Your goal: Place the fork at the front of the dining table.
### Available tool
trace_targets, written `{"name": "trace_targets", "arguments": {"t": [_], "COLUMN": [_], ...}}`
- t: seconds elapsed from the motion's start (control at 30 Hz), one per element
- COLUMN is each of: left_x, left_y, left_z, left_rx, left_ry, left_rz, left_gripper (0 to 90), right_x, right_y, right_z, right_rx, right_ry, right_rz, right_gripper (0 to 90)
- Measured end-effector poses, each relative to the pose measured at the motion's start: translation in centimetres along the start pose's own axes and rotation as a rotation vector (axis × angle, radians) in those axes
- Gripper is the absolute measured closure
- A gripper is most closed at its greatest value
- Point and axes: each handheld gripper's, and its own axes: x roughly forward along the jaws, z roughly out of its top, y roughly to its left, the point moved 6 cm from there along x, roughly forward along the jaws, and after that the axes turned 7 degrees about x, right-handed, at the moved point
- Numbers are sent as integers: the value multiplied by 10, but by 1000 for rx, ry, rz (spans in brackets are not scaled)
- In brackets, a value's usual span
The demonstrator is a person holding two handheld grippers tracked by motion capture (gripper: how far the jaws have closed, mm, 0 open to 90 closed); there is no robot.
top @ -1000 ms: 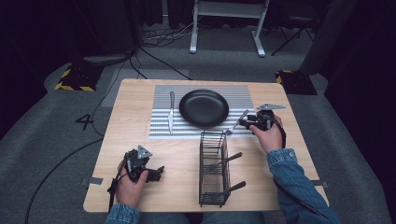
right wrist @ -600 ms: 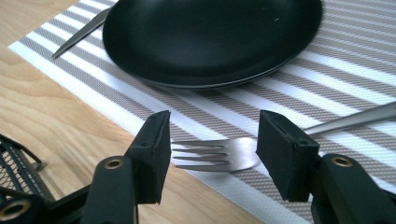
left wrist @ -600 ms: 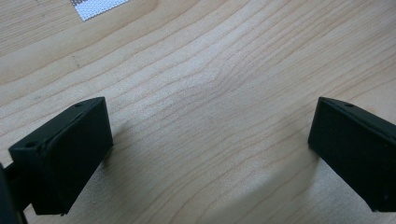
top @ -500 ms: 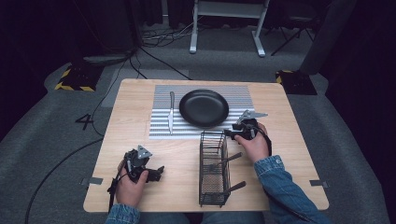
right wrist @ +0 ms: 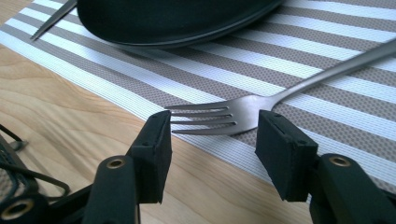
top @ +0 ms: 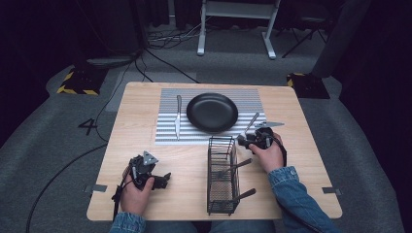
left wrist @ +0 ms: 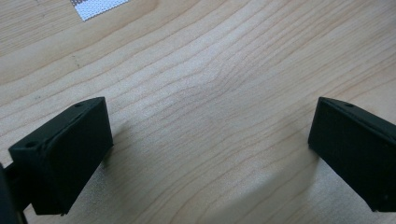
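Round black plate (top: 212, 111) centred on grey-striped woven placemat (top: 167, 136). Right of plate: silver metal fork (right wrist: 261, 105), lying on placemat between parted jaws of right gripper (right wrist: 212, 133), ungripped. Left of plate: silver table knife (top: 178, 116). Nearer than plate: black wire caddy (top: 221, 174); left gripper (left wrist: 210, 140) wide open, empty, over bare wooden table (left wrist: 210, 70).

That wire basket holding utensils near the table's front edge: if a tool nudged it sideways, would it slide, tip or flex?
The wire cutlery basket is probably light, being open mesh, so it would likely slide on the smooth wooden table. It looks tall and narrow, so a high push might tip it. The utensil handles sticking out its side could rattle or shift.
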Motion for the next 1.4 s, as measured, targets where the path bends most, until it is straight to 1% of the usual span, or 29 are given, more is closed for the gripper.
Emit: {"name": "trace_targets", "arguments": {"t": [0.03,0.07,0.2,0.23,0.27,0.3,0.33,0.4,0.47,0.5,0.53,0.57,0.6,0.63,0.7,0.73,0.77,0.8,0.83,0.87,0.9,0.93,0.97,1.03,1.13,1.2,1.23,1.3,1.4], "left_x": [0,0,0,0,0,0,0,0,0,0,0,0,0,0,0,0,0,0,0,0,0,0,0,0,0,0,0,0,0], "left_y": [0,0,0,0,0,0,0,0,0,0,0,0,0,0,0,0,0,0,0,0,0,0,0,0,0,0,0,0,0], "left_z": [0,0,0,0,0,0,0,0,0,0,0,0,0,0,0,0,0,0,0,0,0,0,0,0,0,0,0,0,0], "left_rx": [0,0,-1,-1,-3,-1,-2,-2,-2,-2,-2,-2,-1,-1,-2,-1,-1,-2,-2,-2,-2,-1,-1,-2,-1,-2,-2,-2,-2], "left_ry": [0,0,1,1,0,0,0,0,0,0,0,0,0,0,0,0,0,-1,-1,-1,-1,0,0,-1,-1,-1,-1,-1,-1], "left_rz": [0,0,2,2,2,1,1,1,1,1,1,1,1,1,1,1,1,1,0,1,1,1,1,1,2,2,2,1,1], "left_gripper": [0,0,0,0,0,0,0,0,0,0,0,0,0,0,0,0,0,0,0,0,0,0,0,0,0,0,0,0,0], "right_x": [0,-3,-10,-10,-14,-14,-17,-20,-22,-22,-25,-25,-26,-26,-24,-20,-18,-18,-11,-8,-8,-1,1,7,11,13,17,19,22], "right_y": [0,-6,-17,-17,-23,-23,-26,-26,-25,-25,-24,-24,-26,-26,-30,-37,-39,-39,-46,-49,-49,-55,-56,-60,-63,-63,-63,-63,-63], "right_z": [0,-1,-1,-1,-1,-1,0,3,9,9,18,18,25,25,33,39,41,41,44,44,44,42,41,38,36,35,35,36,39], "right_rx": [0,0,7,7,7,7,24,40,37,37,40,40,37,37,36,31,30,30,18,14,14,10,8,20,9,6,6,-12,-22], "right_ry": [0,-4,-6,-6,-8,-8,-8,-23,-42,-42,-70,-70,-87,-87,-92,-88,-84,-84,-72,-67,-67,-49,-46,-43,-42,-40,-40,-37,-31], "right_rz": [0,-11,-38,-38,-57,-57,-47,-23,-19,-19,-9,-9,-19,-19,-42,-78,-92,-92,-132,-142,-142,-171,-177,-186,-204,-204,-196,-199,-201], "right_gripper": [466,467,471,471,477,477,479,479,477,477,475,475,476,476,476,477,477,477,477,477,477,481,487,505,550,567,615,651,696]}}
